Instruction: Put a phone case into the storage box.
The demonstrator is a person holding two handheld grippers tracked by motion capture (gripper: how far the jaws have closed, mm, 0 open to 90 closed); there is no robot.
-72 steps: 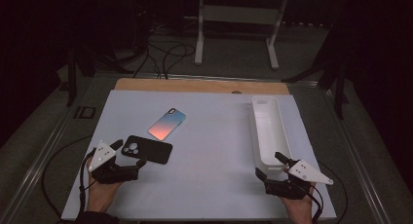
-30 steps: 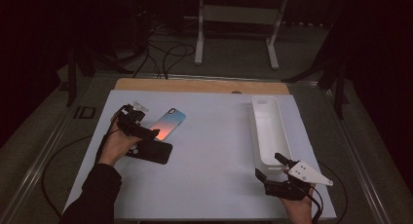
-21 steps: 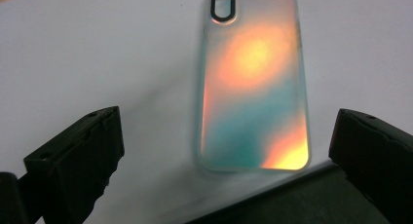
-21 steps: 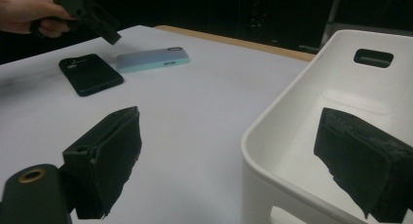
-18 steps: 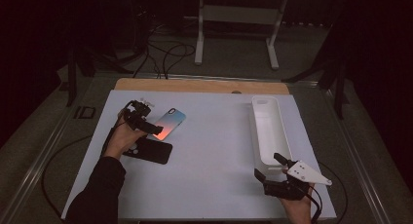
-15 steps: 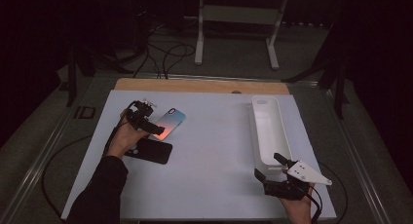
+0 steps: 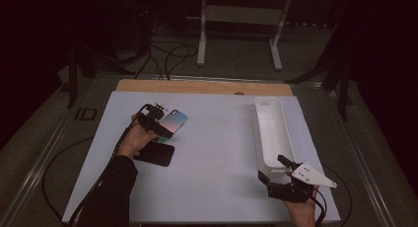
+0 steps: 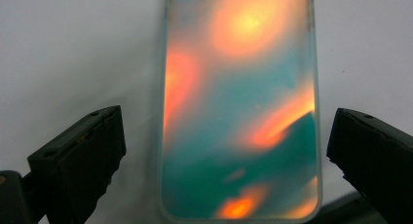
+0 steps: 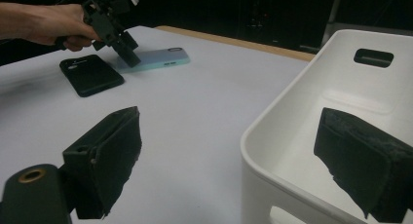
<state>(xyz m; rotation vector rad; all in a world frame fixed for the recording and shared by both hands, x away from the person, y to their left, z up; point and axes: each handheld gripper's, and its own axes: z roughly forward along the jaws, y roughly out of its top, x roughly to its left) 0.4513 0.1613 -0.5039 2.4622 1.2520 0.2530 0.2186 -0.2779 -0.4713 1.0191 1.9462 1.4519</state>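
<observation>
A phone (image 7: 176, 121) with an orange and teal back lies flat on the white table (image 7: 217, 153), left of middle. My left gripper (image 7: 161, 123) hangs over its near end, open, one jaw on each side. In the left gripper view the phone (image 8: 238, 112) lies between the open jaws of the left gripper (image 8: 228, 121) with a gap at both sides. A black phone (image 7: 154, 153) lies just nearer the person. My right gripper (image 7: 272, 169) stands open at the front right, by the near end of a white bin (image 7: 272, 133), and holds nothing.
The bin (image 9: 341, 73) is long, narrow and empty, with a handle slot in its far wall. From the right gripper view (image 9: 231, 131), the black phone (image 9: 90, 73), the coloured phone (image 9: 156, 58) and the left gripper (image 9: 119, 41) are far across the table. A wooden strip (image 7: 197, 86) edges the back.
My left gripper has gone from the front left, past the black phone, forward to the coloured phone and now straddles its near end. The right gripper has stayed put.
</observation>
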